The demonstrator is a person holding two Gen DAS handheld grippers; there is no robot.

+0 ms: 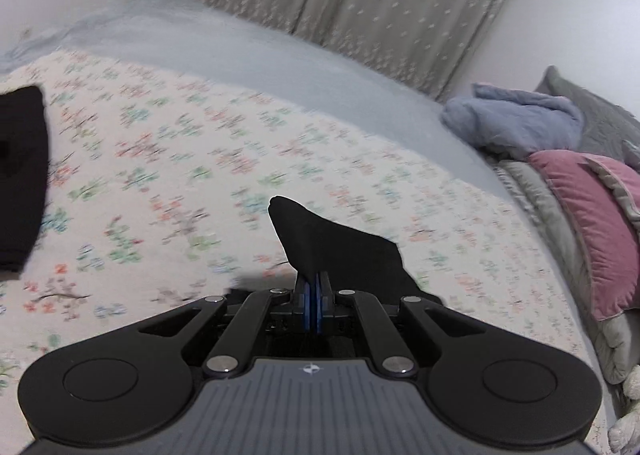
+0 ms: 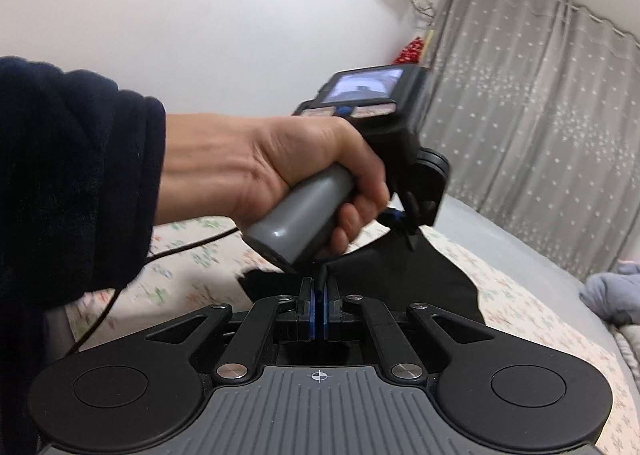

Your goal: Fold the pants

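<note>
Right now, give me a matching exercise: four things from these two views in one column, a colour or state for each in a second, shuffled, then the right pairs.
Things:
1. left gripper
2. pillow
3. bedspread
4. crumpled blanket

Colours or states:
A. pale with a small flower print
B. pink, lying at the right edge of the bed
C. shut on the black pants
D. light blue, bunched up beside the curtain

Pairs: 1-C, 2-B, 3-A, 4-D

No text legible anywhere — only blurred patterns.
</note>
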